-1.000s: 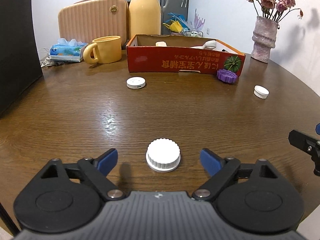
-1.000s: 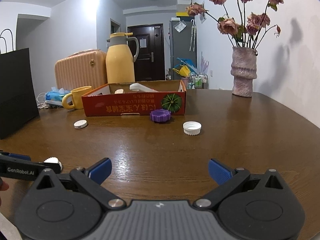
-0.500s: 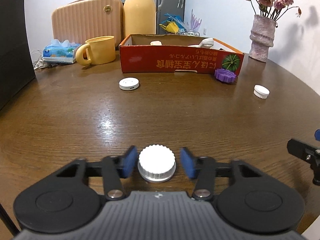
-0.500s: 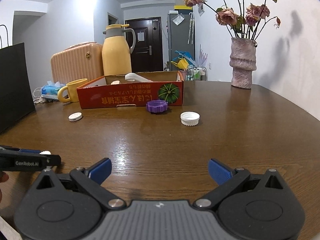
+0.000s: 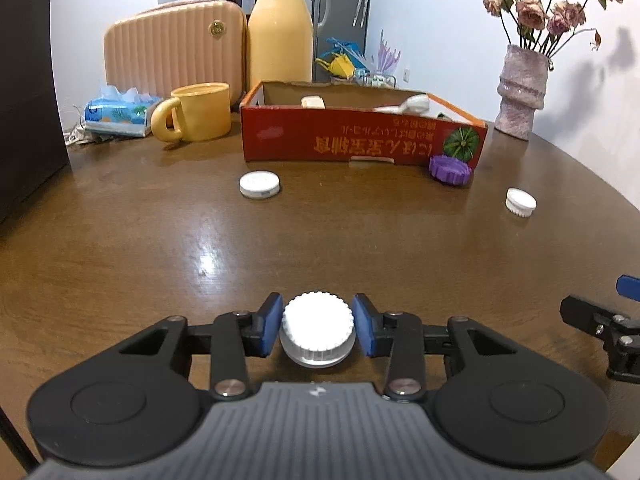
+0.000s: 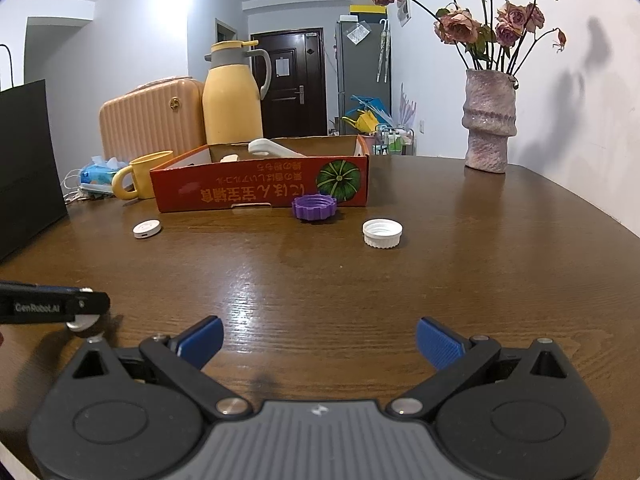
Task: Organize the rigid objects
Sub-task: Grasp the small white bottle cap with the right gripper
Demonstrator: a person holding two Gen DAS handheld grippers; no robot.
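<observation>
While the right gripper is idling with jaws apart, the left gripper is clamping a white cap, needing lifting toward the box.

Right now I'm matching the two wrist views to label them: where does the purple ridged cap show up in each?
Left wrist view: purple cap right of centre, upper half, at the red box's right front corner.
Right wrist view: purple cap just left of centre, in front of the same box.
Shared landmark: the pumpkin picture on the box front, right behind the cap.
</observation>
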